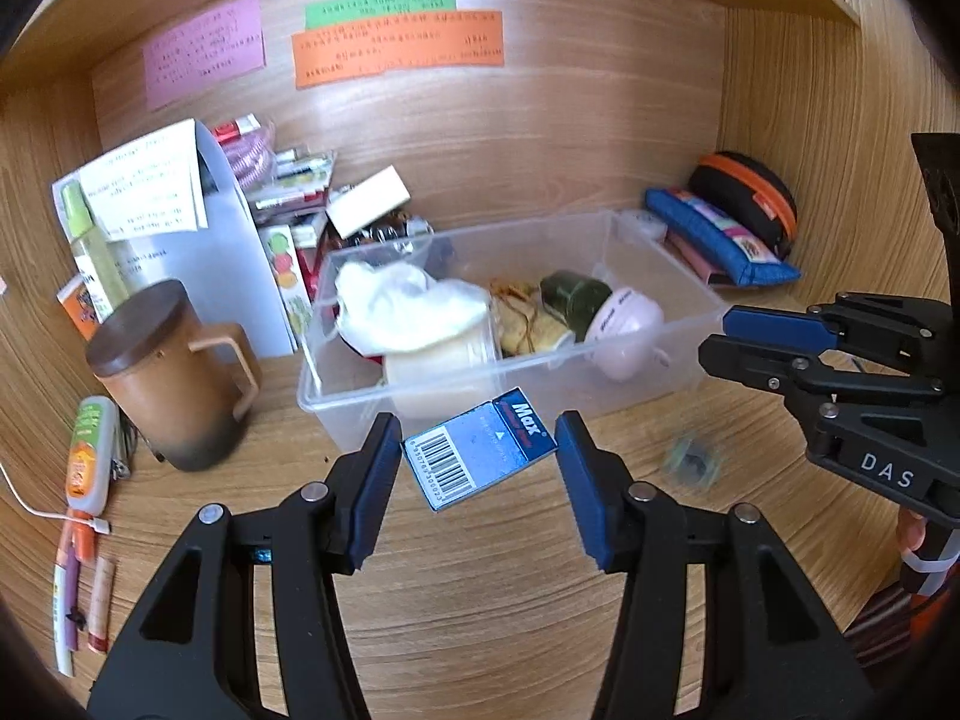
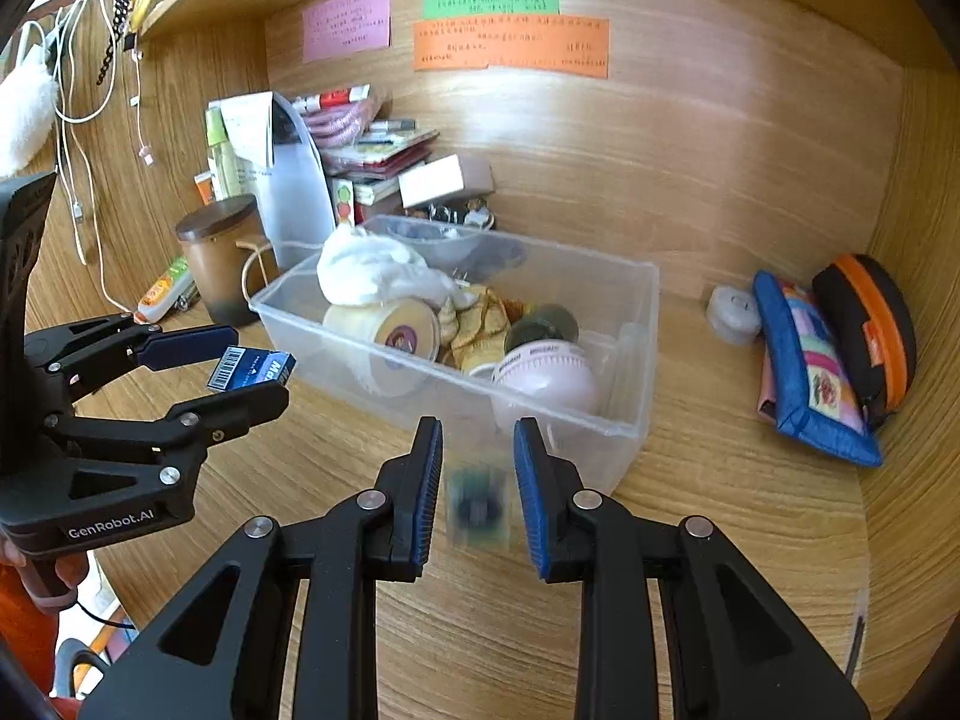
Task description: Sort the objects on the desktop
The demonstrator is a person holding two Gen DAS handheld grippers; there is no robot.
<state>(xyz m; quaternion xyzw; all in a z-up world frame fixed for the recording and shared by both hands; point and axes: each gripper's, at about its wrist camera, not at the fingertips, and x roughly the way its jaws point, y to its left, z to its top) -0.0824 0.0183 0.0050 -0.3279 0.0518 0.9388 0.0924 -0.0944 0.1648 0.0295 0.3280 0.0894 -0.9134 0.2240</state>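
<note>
The wooden desk is the biggest thing here, with walls around it like a nook. It carries all the things that need sorting.

Next in size is the clear box in the middle. It looks like the place where loose things go, because it already holds a white cloth, a roll of tape and a round pink thing. It is see-through, so what is inside can be seen from outside.

At nine o'clock of the box stands a brown mug with a lid on. At three o'clock, well apart, a blue pouch leans against a black and orange case by the wall, so both are out of the way.

The left tool has a small blue packet between its two sides. The packet sits tilted, up off the desk and just in front of the box's near wall. The sides are set wide, and gaps seem to show beside the packet, so it is hard to tell if it is truly pinched. It is likely going into the box.

The right tool is partly open and holds nothing. It points down at a tiny dark thing on the desk, just in front of the box. That thing is too blurry to name. The tool's sides stand either side of it, likely ready to pick it up.
</note>
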